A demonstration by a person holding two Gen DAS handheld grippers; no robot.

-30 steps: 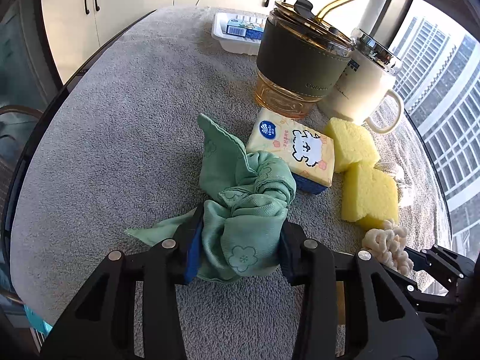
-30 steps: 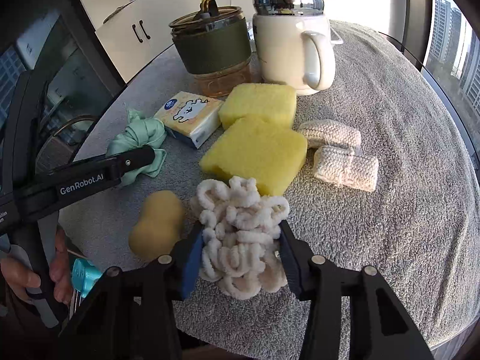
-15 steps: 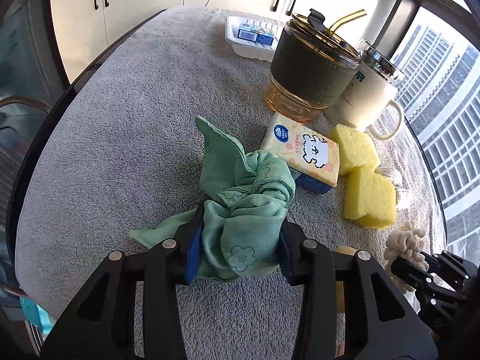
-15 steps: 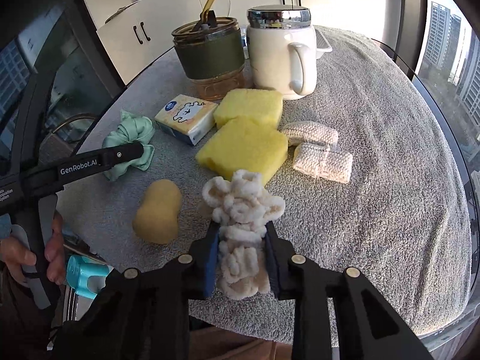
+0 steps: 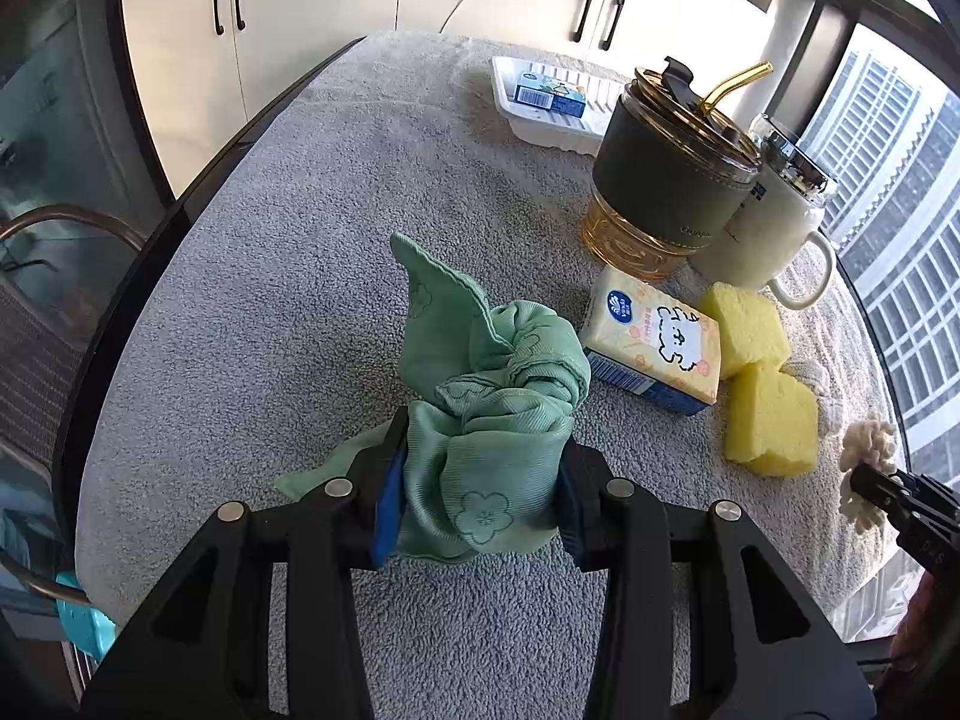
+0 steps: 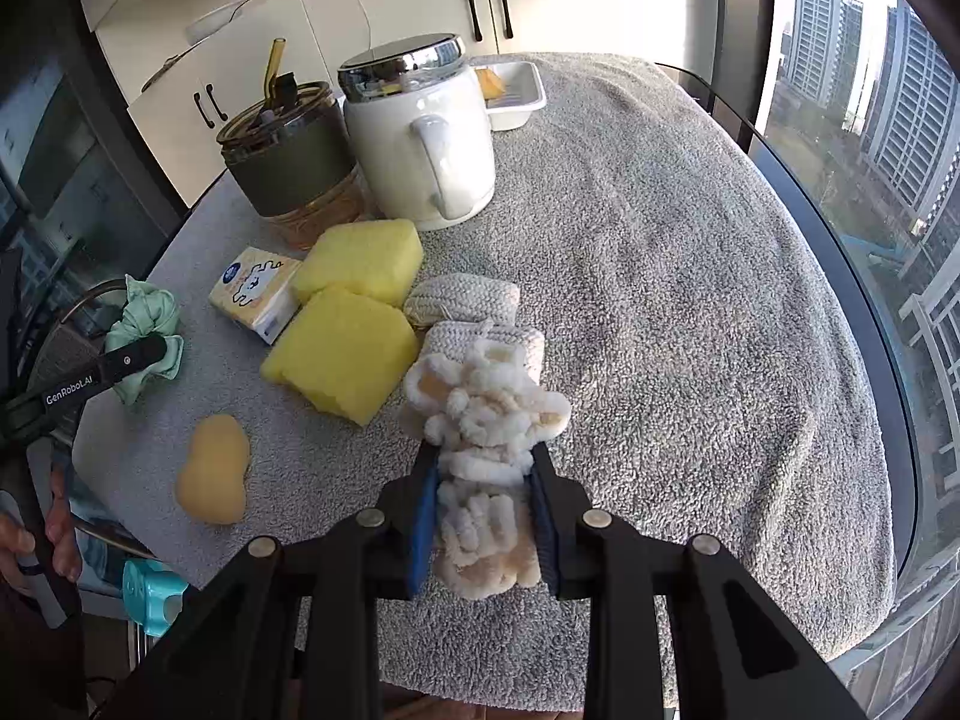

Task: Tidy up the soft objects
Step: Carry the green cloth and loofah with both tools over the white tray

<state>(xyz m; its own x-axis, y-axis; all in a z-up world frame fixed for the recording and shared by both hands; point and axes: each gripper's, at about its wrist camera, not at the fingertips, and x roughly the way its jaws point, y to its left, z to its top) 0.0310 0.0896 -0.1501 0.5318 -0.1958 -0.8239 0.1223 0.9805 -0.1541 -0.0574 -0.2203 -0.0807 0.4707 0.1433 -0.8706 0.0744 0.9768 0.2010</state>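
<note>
My left gripper [image 5: 480,480] is shut on a crumpled green cloth [image 5: 492,396], whose loose corners spread over the grey towel-covered table [image 5: 288,276]. In the right wrist view that cloth [image 6: 147,324] shows at far left. My right gripper [image 6: 483,507] is shut on a cream chenille scrubber [image 6: 480,420], held just above two knitted beige pads [image 6: 468,312]. That scrubber [image 5: 867,468] appears at the far right of the left wrist view. Two yellow sponges [image 6: 354,306] and a tan peanut-shaped sponge [image 6: 213,468] lie left of it.
A tissue pack [image 5: 654,342] lies beside the green cloth. Behind stand a glass tumbler with a straw [image 5: 666,168], a white mug [image 6: 420,144] and a white tray [image 5: 552,102]. A person's hand [image 6: 54,528] shows at the lower left. The table edge curves close in front.
The right gripper closed tighter on the chenille scrubber, lifted it and carried it right, over the knitted pads. The left gripper kept its hold on the green cloth, almost still.
</note>
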